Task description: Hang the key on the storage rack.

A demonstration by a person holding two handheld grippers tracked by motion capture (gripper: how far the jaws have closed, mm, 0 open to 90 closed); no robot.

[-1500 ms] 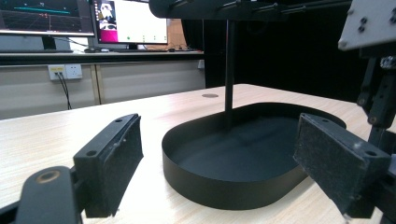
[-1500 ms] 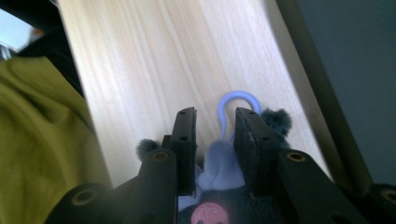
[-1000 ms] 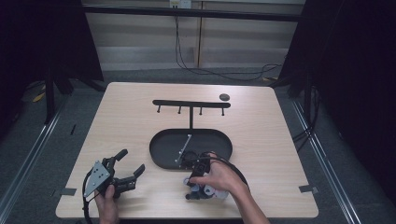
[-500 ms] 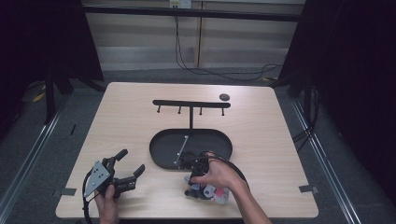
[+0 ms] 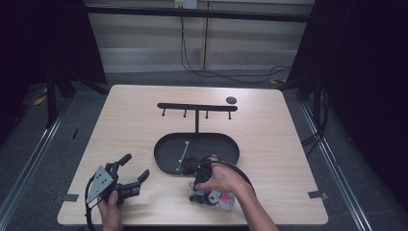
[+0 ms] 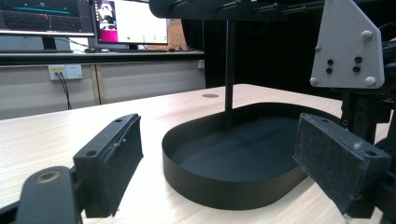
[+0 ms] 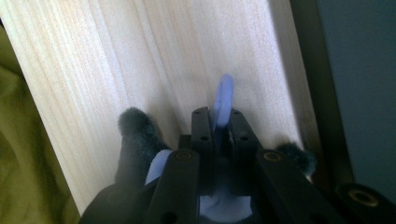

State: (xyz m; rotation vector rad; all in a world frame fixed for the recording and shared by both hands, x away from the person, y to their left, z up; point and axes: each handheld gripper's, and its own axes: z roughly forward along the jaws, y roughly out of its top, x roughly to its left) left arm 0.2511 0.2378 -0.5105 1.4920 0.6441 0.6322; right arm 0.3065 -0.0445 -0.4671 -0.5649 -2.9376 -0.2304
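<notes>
The left gripper (image 5: 129,174) rested on the counter (image 5: 298,144) at 7 o'clock, jaws apart. The right gripper (image 7: 222,125) clamped a blue ring (image 7: 223,100), jaws closed on it.

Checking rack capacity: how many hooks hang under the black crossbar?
4, all under the crossbar in the high view: one near its left end, two flanking the post, one near the right end.

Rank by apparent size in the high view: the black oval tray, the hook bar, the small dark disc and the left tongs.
1. Black oval tray
2. Hook bar, long but thin
3. Left tongs, though nearer the camera
4. Small dark disc
</notes>
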